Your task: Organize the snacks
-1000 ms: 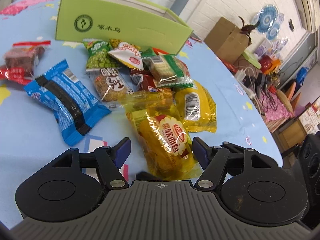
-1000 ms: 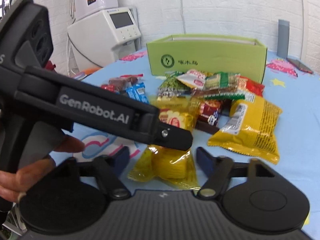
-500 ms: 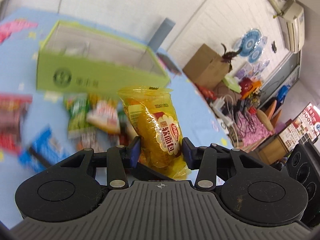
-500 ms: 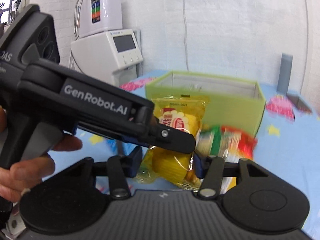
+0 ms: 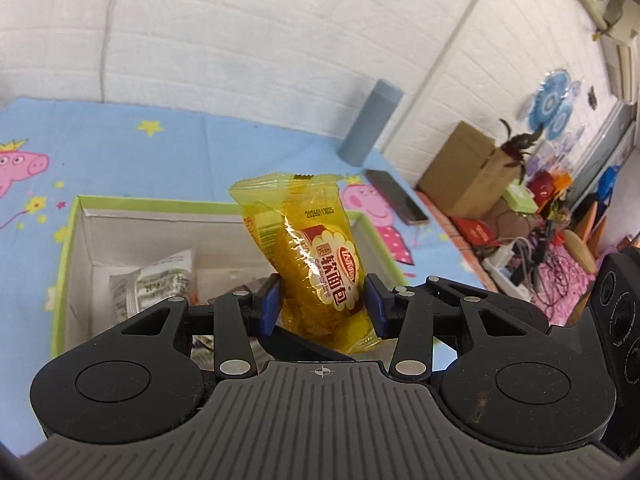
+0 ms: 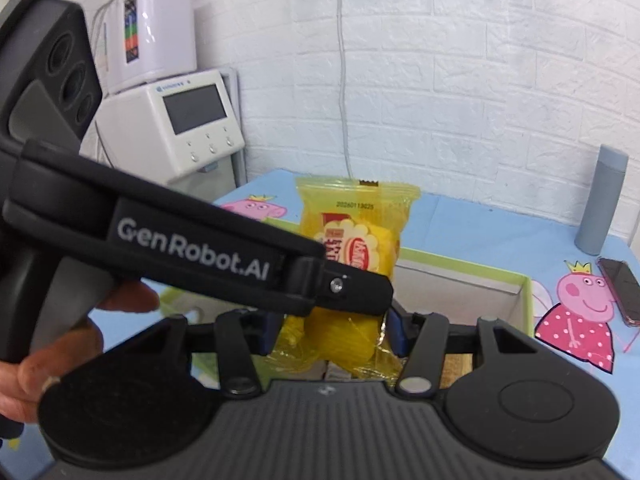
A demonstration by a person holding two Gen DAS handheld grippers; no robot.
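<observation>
A white brick wall backs the blue cartoon-print surface [image 5: 248, 148]. The left tool [image 5: 322, 304] is clamped on a yellow bread pack [image 5: 316, 264], held upright over the green box [image 5: 68, 240]. The right tool [image 6: 332, 330] grips the same pack's lower part. A grey bottle [image 5: 370, 122] stands at one o'clock, a phone [image 5: 396, 196] beside it.
</observation>
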